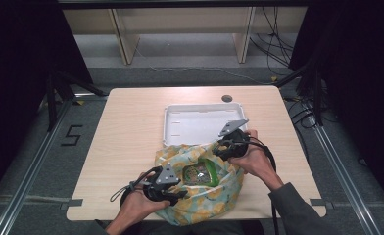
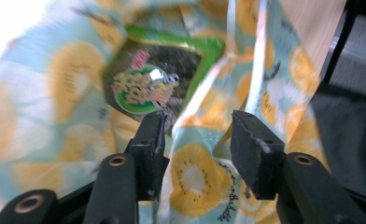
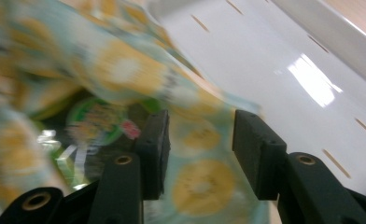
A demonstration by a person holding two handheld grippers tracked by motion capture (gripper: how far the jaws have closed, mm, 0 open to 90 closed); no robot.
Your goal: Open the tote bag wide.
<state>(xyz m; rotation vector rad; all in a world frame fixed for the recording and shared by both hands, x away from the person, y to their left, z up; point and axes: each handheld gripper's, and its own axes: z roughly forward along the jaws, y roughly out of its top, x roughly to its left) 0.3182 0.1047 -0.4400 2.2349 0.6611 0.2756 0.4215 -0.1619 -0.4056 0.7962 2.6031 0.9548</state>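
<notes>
The left gripper [image 2: 197, 140] has its two black fingers [image 2: 149, 149] parted, with a fold of cloth standing up between them; I cannot tell whether either finger presses the cloth. The right gripper [image 3: 200, 144] likewise has its fingers [image 3: 155, 147] apart, straddling the blurred edge of the same cloth, and contact is unclear there too.

The cloth belongs to one soft fabric bag, pale turquoise with yellow fruit slices printed on it [image 1: 200, 196]. It sits at the near edge of a light wooden worktop [image 1: 126, 127], its mouth held open. Inside the bag lies one dark packet with a green border and a round green label [image 1: 198, 173]; the lettering is too blurred to read, and the bag hides the packet's edges.

The left gripper [image 1: 163, 183] is at the bag's near left rim, the right gripper [image 1: 231, 142] at its far right rim. Each is held by one hand; the forearms are cut off by the bottom of the high view.

Just behind the bag lies one shallow white rectangular plastic tray [image 1: 173, 125], its near edge covered by the bag. Beyond the tray a small dark round hole [image 1: 227, 98] marks the worktop.
</notes>
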